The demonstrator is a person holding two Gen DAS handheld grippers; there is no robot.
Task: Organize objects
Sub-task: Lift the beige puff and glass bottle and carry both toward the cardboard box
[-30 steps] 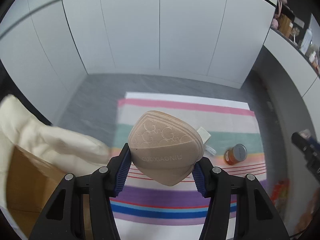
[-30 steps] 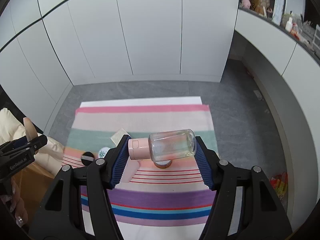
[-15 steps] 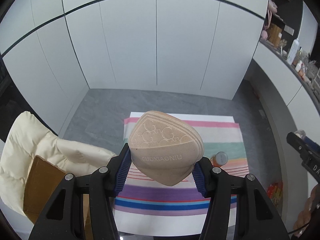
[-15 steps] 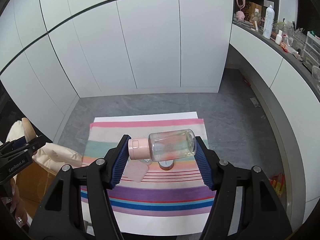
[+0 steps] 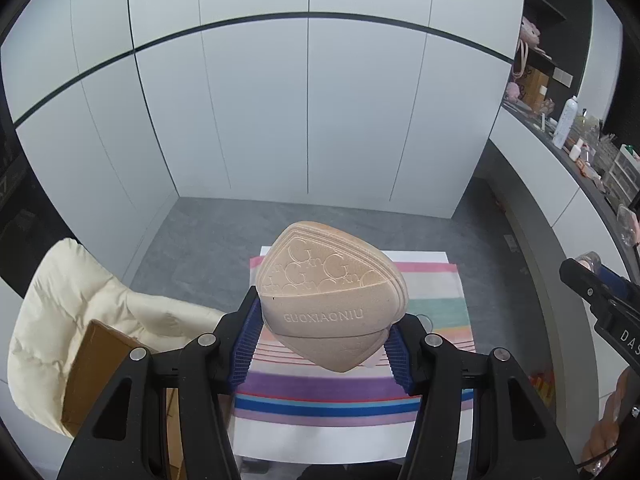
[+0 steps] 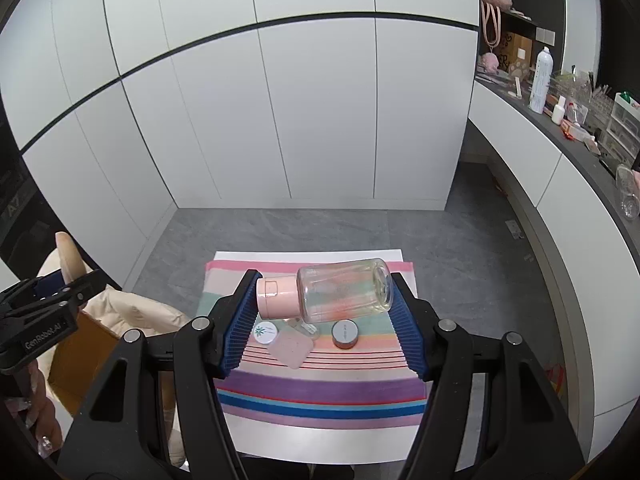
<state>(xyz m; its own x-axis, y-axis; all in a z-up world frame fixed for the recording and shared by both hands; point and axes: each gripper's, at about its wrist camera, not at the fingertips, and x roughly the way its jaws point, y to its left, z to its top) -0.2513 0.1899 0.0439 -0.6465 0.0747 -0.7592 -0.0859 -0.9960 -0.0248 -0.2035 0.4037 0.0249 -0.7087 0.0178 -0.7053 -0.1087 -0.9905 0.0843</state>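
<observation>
My left gripper is shut on a beige triangular puff case embossed with letters, held high above the striped mat. My right gripper is shut on a clear bottle with a pink cap, lying sideways between the blue pads. Below it on the striped mat lie a small white round jar, a pink square pad and a copper-rimmed round tin. The left gripper shows at the left edge of the right wrist view, the right gripper at the right edge of the left wrist view.
A cream padded jacket drapes over a brown cardboard box left of the mat. White cabinet doors close off the back. A dark counter on the right carries bottles and boxes. Grey floor surrounds the mat.
Both grippers have risen with their loads, so the mat and floor look smaller and farther below. More of the cabinets and the counter has come into view.
</observation>
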